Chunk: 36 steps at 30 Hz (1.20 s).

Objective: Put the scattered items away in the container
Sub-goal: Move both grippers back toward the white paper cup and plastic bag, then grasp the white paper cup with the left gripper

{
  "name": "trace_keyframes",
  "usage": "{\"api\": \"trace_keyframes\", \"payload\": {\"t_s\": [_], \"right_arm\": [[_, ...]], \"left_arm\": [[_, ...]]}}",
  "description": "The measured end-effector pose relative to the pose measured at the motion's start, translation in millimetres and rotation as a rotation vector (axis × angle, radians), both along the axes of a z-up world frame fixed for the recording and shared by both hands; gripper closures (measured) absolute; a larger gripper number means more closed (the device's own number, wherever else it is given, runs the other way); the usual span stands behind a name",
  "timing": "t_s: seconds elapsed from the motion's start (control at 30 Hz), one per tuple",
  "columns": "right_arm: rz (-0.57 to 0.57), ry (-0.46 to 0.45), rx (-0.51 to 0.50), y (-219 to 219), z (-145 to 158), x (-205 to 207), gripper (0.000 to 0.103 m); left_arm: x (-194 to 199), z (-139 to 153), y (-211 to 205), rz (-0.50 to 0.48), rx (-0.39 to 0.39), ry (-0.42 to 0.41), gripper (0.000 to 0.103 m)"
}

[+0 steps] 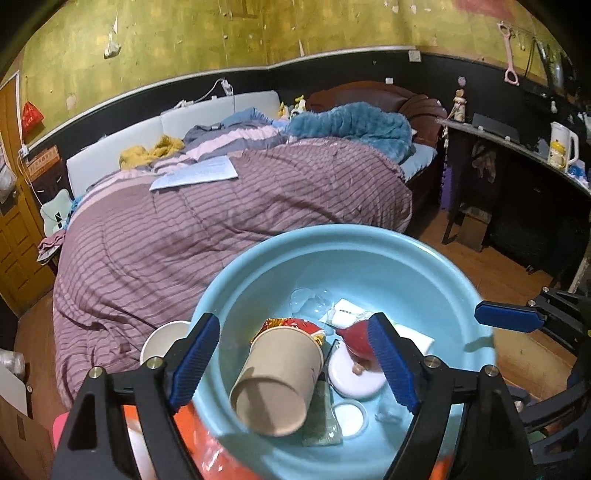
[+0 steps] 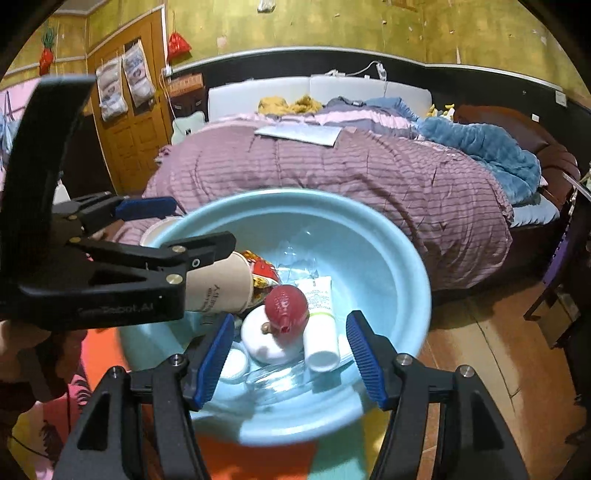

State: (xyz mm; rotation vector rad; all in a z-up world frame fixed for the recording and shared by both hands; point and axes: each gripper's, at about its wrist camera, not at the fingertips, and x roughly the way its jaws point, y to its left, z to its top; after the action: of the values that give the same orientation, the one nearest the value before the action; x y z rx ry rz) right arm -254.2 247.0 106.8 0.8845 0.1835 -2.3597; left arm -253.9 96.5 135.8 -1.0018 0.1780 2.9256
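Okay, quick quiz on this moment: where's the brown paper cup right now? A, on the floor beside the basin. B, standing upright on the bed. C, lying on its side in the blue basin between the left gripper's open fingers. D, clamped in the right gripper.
C: the paper cup lies tipped over inside the blue basin, between the spread, open fingers of the left gripper.

Inside the blue basin [image 2: 388,258] lie one brown paper cup [image 1: 277,384], one red bulb [image 2: 287,305], one white tube [image 2: 320,332] and two white round lids [image 1: 356,374]. One white cup [image 1: 162,341] sits just outside the basin's rim.

unmade bed [image 1: 236,221], peeling yellow wall [image 1: 221,33]
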Motion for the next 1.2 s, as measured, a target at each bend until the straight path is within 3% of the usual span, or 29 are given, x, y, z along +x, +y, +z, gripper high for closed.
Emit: {"api": "trace_keyframes", "payload": {"t_s": [0.23,0.37,0.53,0.73,0.97,1.2], "right_arm": [[0.064,0.027,-0.137,10.7,25.1,69.7,0.032],[0.137,0.050,-0.181,0.0,33.6,123.9,0.029],[0.172,0.052,-0.169,-31.1,25.5,166.1,0.029],[0.174,0.012,-0.127,-81.8,-1.4,175.5,0.029],[0.107,-0.018,-0.046,-127.6,-30.4,157.5,0.029],[0.040,-0.035,0.012,-147.9,-49.1,126.7,0.029]], "left_arm": [[70.2,17.7,-21.5,0.009,-0.051,0.096,0.014],[103.7,13.4,-55.0,0.042,-0.017,0.079,0.014],[140.2,-11.8,-104.5,0.124,-0.035,0.040,0.014],[154.1,-42.0,-141.2,0.176,-0.036,-0.031,0.014],[140.2,-61.3,-154.7,0.172,-0.089,-0.069,0.014],[121.7,-79.5,-169.1,0.134,-0.045,-0.077,0.014]]}}
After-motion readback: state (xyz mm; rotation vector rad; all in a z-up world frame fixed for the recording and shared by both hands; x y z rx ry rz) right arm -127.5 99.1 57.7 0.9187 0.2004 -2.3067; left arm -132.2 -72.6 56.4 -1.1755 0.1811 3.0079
